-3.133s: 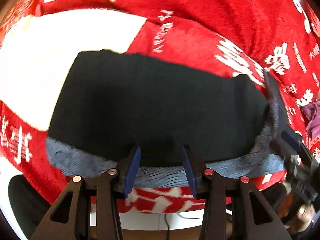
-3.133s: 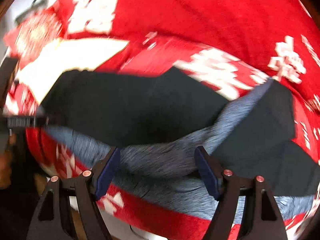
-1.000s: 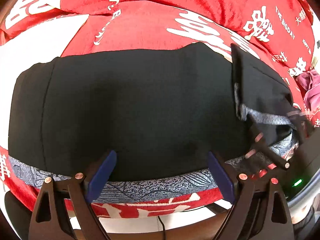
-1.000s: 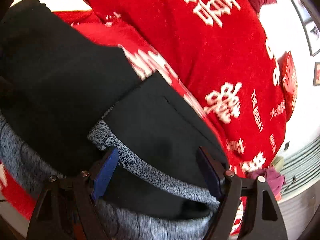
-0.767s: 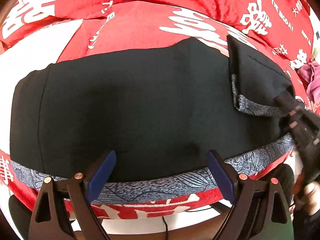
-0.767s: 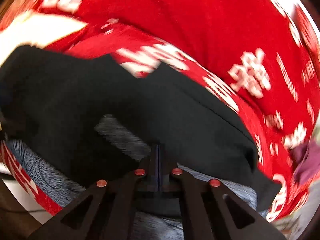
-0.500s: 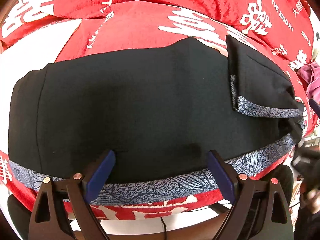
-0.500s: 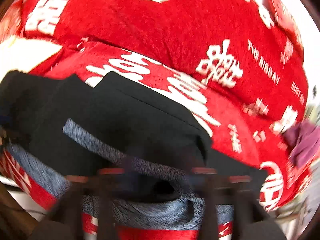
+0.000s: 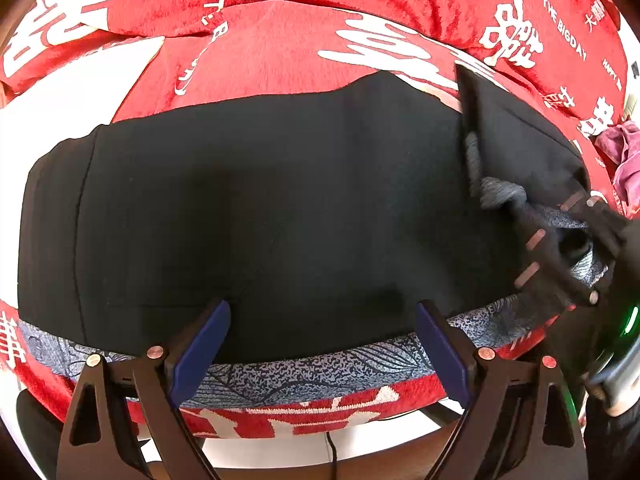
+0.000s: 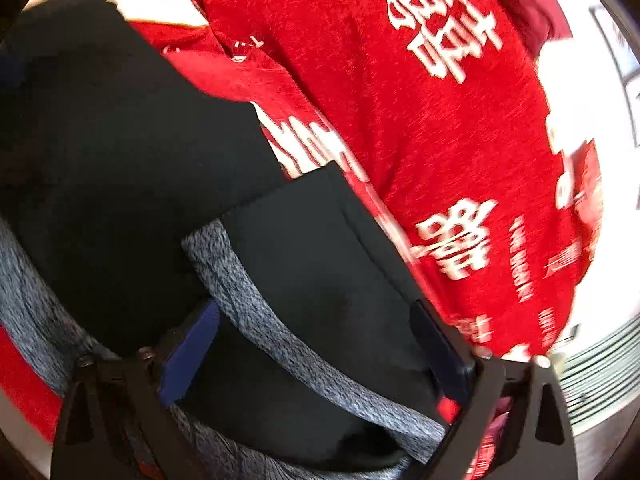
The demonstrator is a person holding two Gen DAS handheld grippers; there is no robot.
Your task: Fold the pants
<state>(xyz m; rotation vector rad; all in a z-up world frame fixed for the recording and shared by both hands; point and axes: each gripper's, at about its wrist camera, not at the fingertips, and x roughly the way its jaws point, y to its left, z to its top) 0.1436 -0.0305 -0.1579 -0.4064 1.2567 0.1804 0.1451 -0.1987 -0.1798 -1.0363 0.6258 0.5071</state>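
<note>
Black pants [image 9: 280, 208] with a grey speckled lining lie folded across a red blanket [image 9: 280, 48]. A grey lining strip [image 9: 320, 368] runs along their near edge. My left gripper [image 9: 320, 344] is open and empty, hovering over that near edge. At the pants' right end a flap [image 9: 516, 148] is turned over, showing a grey band [image 10: 256, 308]. My right gripper [image 10: 316, 344] is open, its jaws straddling this flap [image 10: 320, 264] and band. It also shows in the left wrist view [image 9: 560, 248] at the right end of the pants.
The red blanket with white characters [image 10: 440, 120] covers the whole surface. A purple cloth [image 9: 624, 152] lies at the far right. A white area [image 9: 48, 120] shows at the left. The surface's front edge [image 9: 320, 412] is just below the pants.
My right gripper shut and then opened again, and now straddles the turned-over flap at the pants' right end. My left gripper has stayed open over the near edge.
</note>
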